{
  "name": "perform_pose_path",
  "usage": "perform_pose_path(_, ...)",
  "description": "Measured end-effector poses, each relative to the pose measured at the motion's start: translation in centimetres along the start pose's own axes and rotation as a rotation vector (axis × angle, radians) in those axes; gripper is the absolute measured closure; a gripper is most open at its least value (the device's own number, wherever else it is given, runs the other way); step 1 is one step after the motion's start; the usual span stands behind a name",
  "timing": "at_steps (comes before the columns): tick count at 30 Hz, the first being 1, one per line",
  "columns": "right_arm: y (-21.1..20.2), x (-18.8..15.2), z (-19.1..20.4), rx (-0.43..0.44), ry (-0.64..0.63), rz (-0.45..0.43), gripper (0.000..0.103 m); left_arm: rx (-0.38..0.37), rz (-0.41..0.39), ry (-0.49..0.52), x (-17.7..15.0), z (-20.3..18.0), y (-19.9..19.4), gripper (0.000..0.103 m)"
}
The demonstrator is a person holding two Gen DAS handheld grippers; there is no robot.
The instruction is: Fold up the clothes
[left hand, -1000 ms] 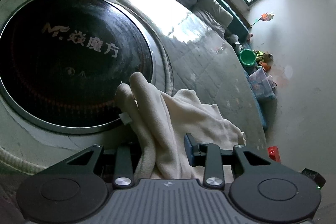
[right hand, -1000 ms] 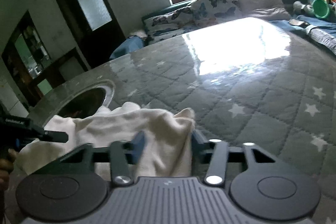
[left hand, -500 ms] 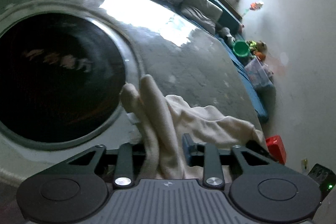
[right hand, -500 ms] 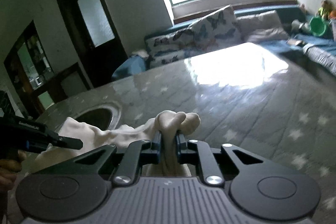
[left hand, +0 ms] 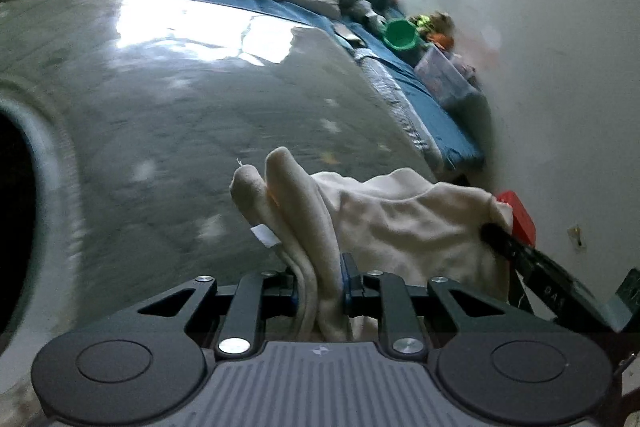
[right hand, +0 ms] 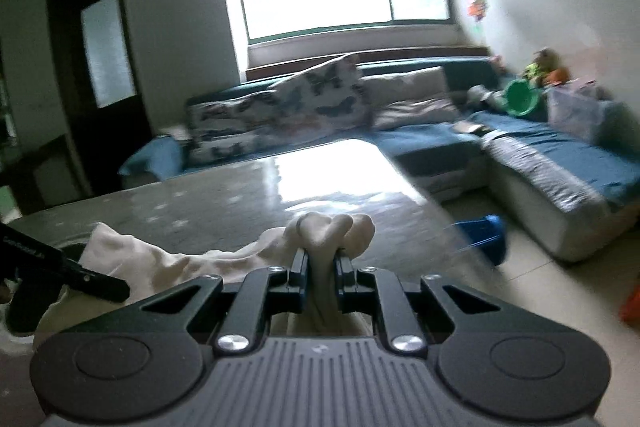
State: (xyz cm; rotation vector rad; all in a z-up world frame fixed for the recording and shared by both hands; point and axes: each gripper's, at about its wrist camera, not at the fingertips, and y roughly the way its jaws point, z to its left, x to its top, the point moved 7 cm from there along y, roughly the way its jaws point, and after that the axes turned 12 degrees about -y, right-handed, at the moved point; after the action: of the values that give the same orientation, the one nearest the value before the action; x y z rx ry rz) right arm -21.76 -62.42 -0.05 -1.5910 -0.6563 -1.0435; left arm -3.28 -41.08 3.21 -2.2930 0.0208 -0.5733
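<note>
A cream garment [left hand: 400, 219] hangs stretched between my two grippers above the grey star-quilted table [left hand: 180, 107]. My left gripper [left hand: 318, 267] has a bunched fold of it, with a small white label, between its jaws, which are closing and press on the cloth. In the right wrist view my right gripper [right hand: 322, 263] is shut on another bunched fold of the garment [right hand: 160, 259]. The left gripper [right hand: 72, 267] shows as a dark finger at that view's left edge. The right gripper [left hand: 520, 255] shows at the cloth's far right corner in the left wrist view.
A dark round inset [left hand: 12, 187] lies in the table at far left. Behind stands a blue sofa [right hand: 560, 155] with butterfly pillows [right hand: 304, 103] and a green basin [right hand: 520, 99]. A blue object [right hand: 488, 231] lies on the floor, and a red box [left hand: 520, 215] is by the wall.
Both grippers have risen with the garment, lifting it off the table. The right jaws went from wide around the cloth to shut on it. The left jaws narrowed, and its view swung off the dark inset.
</note>
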Motion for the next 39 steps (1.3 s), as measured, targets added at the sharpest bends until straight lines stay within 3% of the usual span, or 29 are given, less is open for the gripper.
perform_pose_path(6,0.3,-0.7,-3.6,-0.111,0.014,0.020,0.091,-0.029,0.043,0.014,-0.6,-2.5,3.7,0.082)
perform_pose_path(8,0.6,-1.4,-4.3,-0.155,0.016,0.031,0.090,-0.015,0.050,0.018,-0.9,-2.6,4.5,0.077)
perform_pose_path(12,1.3,-2.9,-4.6,-0.193,0.007,0.064,0.086,0.026,0.025,0.053,-0.9,-2.0,4.6,0.059)
perform_pose_path(17,0.8,-3.1,-3.5,-0.208,-0.031,0.051,0.080,0.068,-0.012,0.068,-0.6,-0.2,2.8,0.053)
perform_pose_path(21,0.7,-2.8,-1.1,-0.145,-0.062,0.043,0.065,0.103,-0.061,0.087,-0.6,0.9,0.8,0.043)
perform_pose_path(28,1.2,-2.8,6.2,0.007,-0.127,0.051,0.058,0.189,-0.147,0.111,-0.9,4.1,-3.2,0.030)
perform_pose_path(39,2.6,-2.0,17.1,0.232,-0.200,0.047,0.047,0.318,-0.240,0.020,-2.5,10.9,-9.4,0.018)
